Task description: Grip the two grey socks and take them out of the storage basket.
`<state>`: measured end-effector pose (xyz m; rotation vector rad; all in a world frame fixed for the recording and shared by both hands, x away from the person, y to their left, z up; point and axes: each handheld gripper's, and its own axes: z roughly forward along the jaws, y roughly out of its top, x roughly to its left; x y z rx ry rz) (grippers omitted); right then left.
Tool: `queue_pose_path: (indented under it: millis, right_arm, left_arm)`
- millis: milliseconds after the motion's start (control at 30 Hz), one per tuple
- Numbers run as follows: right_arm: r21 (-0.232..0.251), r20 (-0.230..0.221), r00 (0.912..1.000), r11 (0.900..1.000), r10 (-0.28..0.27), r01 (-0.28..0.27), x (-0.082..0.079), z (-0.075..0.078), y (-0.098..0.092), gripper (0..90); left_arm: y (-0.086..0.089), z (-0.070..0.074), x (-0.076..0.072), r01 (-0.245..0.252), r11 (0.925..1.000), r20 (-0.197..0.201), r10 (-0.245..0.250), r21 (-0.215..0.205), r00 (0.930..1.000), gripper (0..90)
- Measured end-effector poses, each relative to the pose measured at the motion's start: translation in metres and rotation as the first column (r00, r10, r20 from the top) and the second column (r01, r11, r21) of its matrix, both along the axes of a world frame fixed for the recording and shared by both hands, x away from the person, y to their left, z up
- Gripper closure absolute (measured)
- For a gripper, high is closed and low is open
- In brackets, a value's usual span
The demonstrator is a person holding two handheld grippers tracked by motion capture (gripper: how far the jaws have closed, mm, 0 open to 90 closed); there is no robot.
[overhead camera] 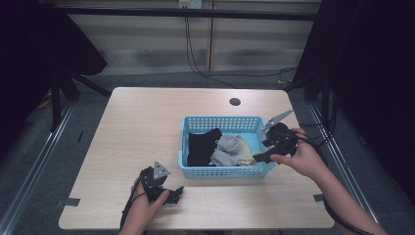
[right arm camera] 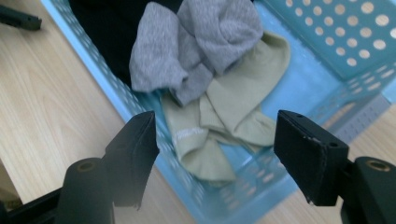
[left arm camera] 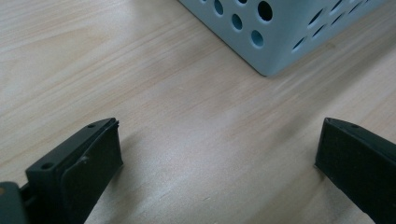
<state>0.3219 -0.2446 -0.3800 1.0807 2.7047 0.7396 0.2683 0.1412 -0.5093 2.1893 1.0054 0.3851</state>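
Basket, light blue plastic w/ holes, sits right of center on wooden table. Inside: black cloth at left, grey socks in middle, pale green socks at right, partly under the grey.

Right gripper held by right hand at basket's right end, above the near right corner; jaws spread wide, nothing between them, aimed at the green socks in right gripper view.

Left gripper in left hand low over bare table, just in front of basket's near left corner. Jaws spread wide, empty; basket corner shows beyond them in left gripper view.
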Motion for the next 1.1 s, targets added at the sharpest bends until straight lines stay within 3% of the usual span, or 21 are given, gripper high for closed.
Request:
queue_pose_path:
  millis: [400,1100]
  right_arm:
    - [0.005,-0.042,0.999,1.0,0.016,-0.016,0.021,-0.013,0.033,32.2]
    - [-0.04,-0.092,0.9942,0.997,0.055,-0.059,0.037,-0.037,0.074,40.5]
  left_arm:
    - [0.0,0.0,0.0,-0.001,1.0,0.001,0.001,0.0,1.0,0.0]
    - [0.0,0.0,0.0,-0.001,1.0,0.001,0.001,0.001,1.0,0.0]
